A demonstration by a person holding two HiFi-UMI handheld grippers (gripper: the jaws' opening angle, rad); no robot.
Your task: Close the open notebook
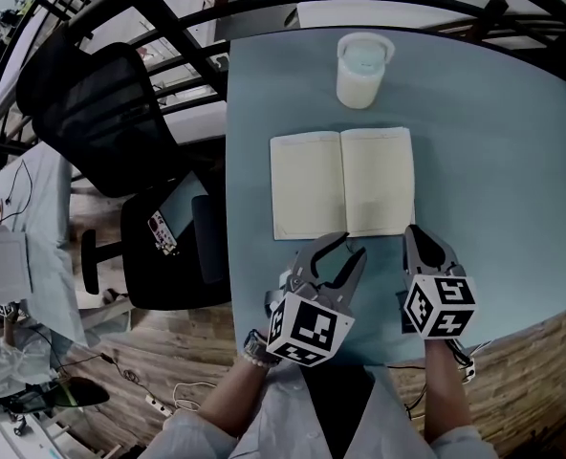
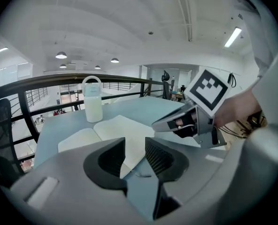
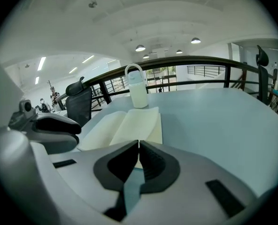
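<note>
**Pale blue tabletop with two things on it**

The tabletop [image 1: 474, 161] carries an open notebook [image 1: 341, 182] that lies flat, blank pages up, just ahead of both pairs of jaws. Beyond it, farther from the jaws, a white jug [image 1: 362, 70] stands upright near the far edge.

I see an open cream-paged notebook [image 1: 341, 182] lying on the grey-blue table [image 1: 498, 170], a white plastic jug [image 1: 362, 69] just behind it.
</note>
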